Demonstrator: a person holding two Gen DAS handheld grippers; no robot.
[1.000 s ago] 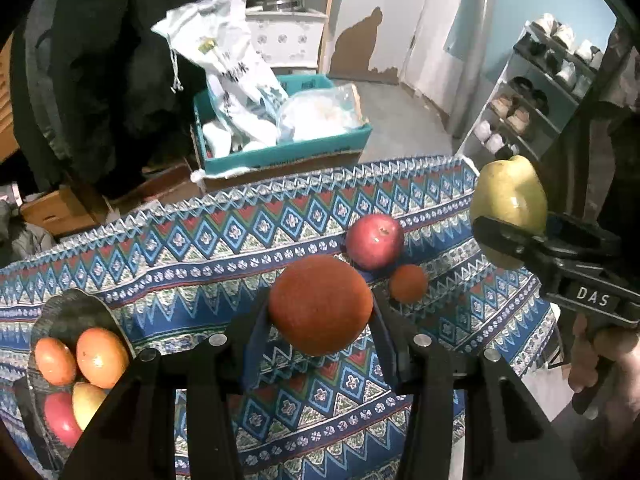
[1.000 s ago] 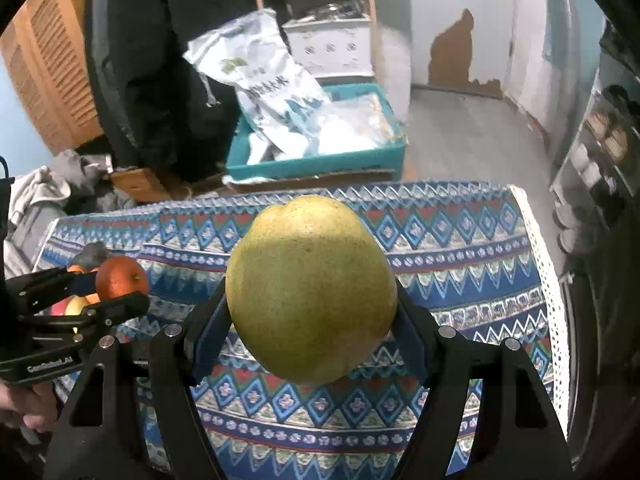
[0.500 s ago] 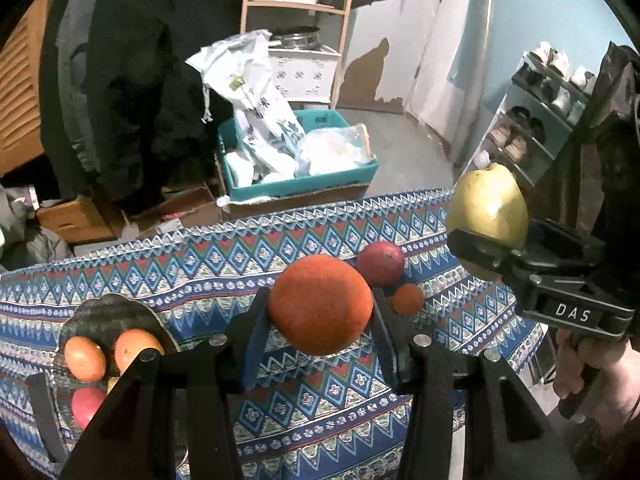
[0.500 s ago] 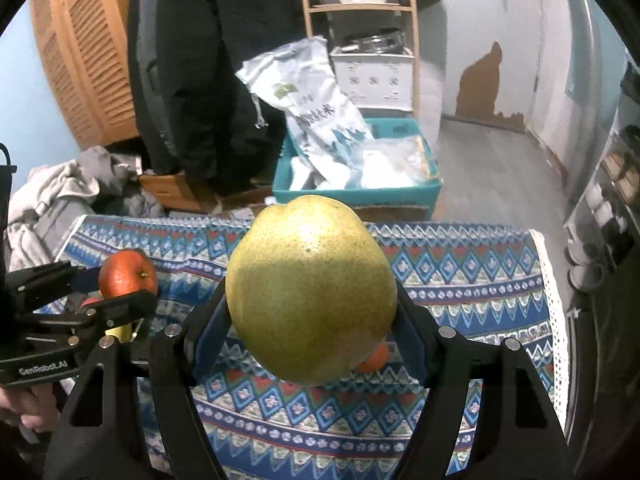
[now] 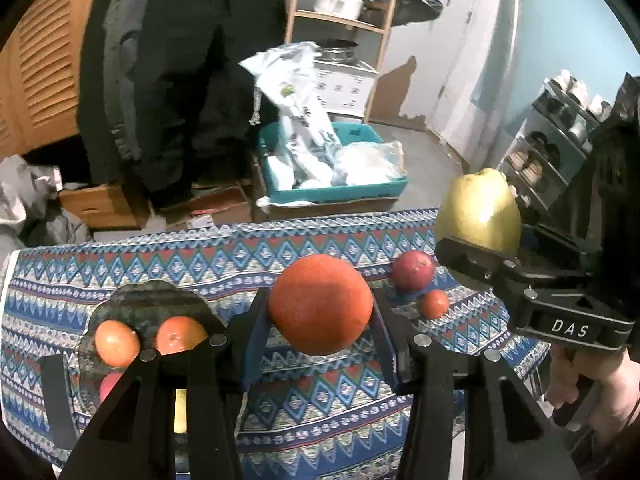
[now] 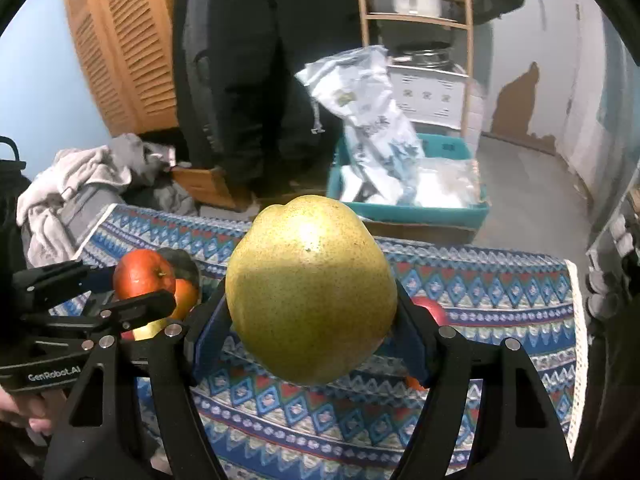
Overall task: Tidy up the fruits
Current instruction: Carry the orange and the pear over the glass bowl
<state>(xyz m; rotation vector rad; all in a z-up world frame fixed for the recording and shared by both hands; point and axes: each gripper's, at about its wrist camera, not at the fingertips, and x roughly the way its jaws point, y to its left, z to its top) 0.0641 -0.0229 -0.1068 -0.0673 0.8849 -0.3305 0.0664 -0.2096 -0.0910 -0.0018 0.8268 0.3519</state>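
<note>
My left gripper is shut on an orange and holds it above the patterned tablecloth. My right gripper is shut on a yellow-green pear; the pear also shows in the left wrist view, held high at the right. A dark plate at the left holds several fruits, among them two orange ones. A red apple and a small orange fruit lie on the cloth right of centre. In the right wrist view the left gripper's orange is at the left.
A teal crate with plastic bags stands on the floor beyond the table. A dark coat hangs behind it, a wooden shelf with pots stands at the back, and a shoe rack is at the right. Cardboard boxes lie at the left.
Both grippers have risen and drawn back from the table with their fruit still held. The table and plate now sit lower and farther away in both views.
</note>
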